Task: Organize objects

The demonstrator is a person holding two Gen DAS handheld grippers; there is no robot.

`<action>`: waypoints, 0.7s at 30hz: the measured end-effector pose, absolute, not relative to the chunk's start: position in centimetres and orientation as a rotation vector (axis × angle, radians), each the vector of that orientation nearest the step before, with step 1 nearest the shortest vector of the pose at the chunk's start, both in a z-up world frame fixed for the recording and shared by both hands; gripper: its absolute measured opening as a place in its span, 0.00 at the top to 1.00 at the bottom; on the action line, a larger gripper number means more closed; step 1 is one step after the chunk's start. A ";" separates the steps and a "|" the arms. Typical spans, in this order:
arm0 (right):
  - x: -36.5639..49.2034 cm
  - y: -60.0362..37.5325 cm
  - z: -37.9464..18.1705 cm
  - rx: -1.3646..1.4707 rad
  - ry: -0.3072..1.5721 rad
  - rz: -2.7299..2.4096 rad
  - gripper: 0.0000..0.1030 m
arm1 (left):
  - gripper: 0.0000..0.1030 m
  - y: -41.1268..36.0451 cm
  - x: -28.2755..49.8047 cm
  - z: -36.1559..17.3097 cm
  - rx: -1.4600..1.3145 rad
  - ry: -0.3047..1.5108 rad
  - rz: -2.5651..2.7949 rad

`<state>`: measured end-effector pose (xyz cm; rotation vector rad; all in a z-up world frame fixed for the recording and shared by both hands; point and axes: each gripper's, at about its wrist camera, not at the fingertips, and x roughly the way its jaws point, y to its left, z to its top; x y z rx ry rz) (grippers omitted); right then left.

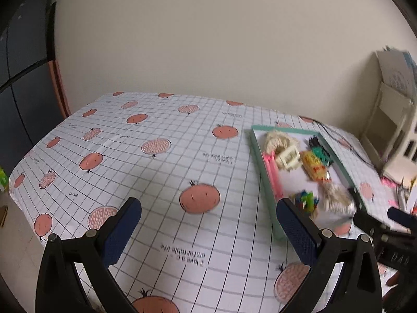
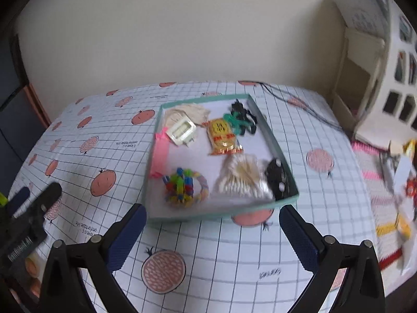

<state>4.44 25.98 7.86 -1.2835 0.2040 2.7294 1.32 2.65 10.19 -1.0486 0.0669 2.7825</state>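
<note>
Blue-padded fingers (image 2: 299, 237) of right gripper (image 2: 212, 232) spread wide, nothing between, hovering just short of teal tray (image 2: 224, 210) on grid tablecloth (image 2: 109, 140). Left gripper (image 1: 208, 224) likewise wide apart and empty, above bare cloth just left of tray. Inside tray: pink strip (image 2: 161, 154), cream clip (image 2: 182, 131), yellow snack packet (image 2: 222, 137), colourful bead ring (image 2: 183, 186), cotton swab bundle (image 2: 242, 178), black item (image 2: 277, 178).

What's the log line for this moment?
left gripper: open, empty | right gripper: open, empty, facing tray | tray: on table, holding small items
</note>
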 end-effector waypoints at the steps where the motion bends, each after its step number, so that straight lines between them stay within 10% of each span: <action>1: 4.8 26.0 7.1 -1.288 0.219 2.716 0.00 | 0.00 2.8 1.7 9.7 -1.042 0.096 2.787; 21: 6.7 26.1 -1.6 -1.381 0.154 2.506 0.00 | 0.00 2.1 2.5 0.9 -1.281 0.160 2.705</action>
